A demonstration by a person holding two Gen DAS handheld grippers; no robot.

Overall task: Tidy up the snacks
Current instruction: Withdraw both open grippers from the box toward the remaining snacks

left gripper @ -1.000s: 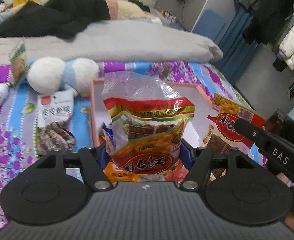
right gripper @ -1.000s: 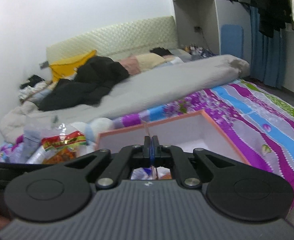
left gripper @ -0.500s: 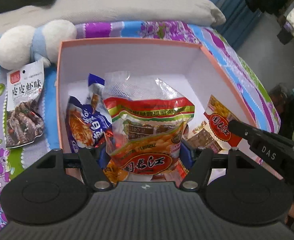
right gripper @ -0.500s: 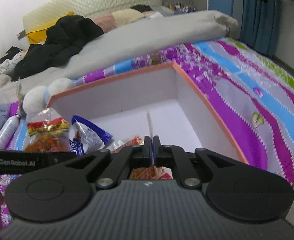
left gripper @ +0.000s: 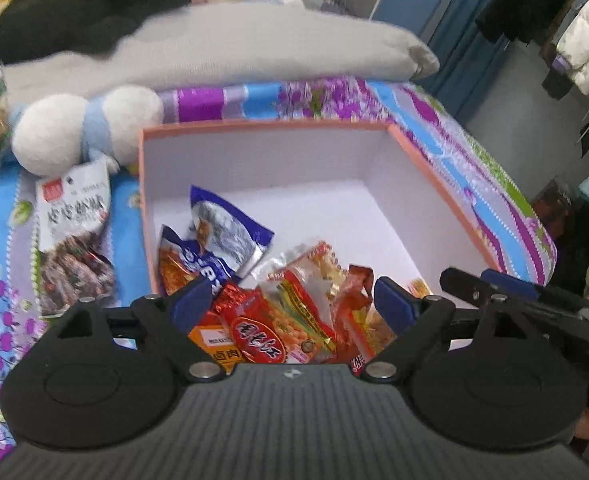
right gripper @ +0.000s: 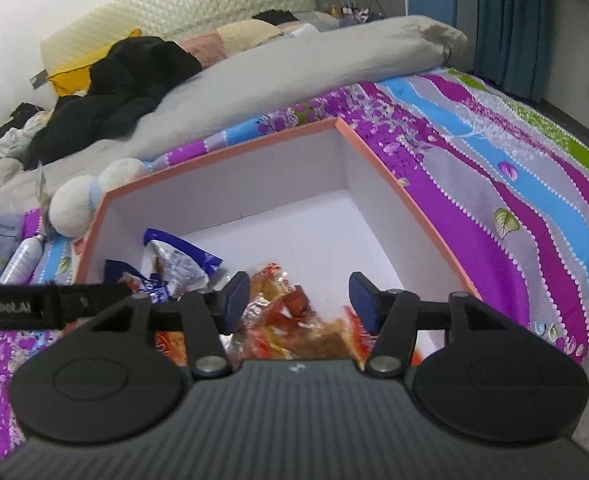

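An orange-rimmed white box (left gripper: 426, 178) (right gripper: 374, 168) sits on the flowered bedspread. Inside lie blue snack bags (left gripper: 222, 236) (right gripper: 178, 264) and a pile of red and orange snack packs (left gripper: 290, 312) (right gripper: 290, 320) at the near side. My left gripper (left gripper: 292, 300) is open and empty above the pile. My right gripper (right gripper: 298, 300) is open and empty above the same pile. A white snack bag with dark contents (left gripper: 74, 236) lies on the bedspread left of the box.
A white and blue plush toy (left gripper: 82, 132) (right gripper: 90, 192) lies behind the box's left corner. A white bottle (right gripper: 22, 260) lies further left. A grey duvet (left gripper: 234, 44) and black clothes (right gripper: 114, 92) cover the bed behind. The bed edge runs on the right.
Both grippers tilted down over the box, then opened. The red and orange pack left my left gripper and the thin pack left my right gripper; both now lie in the box.
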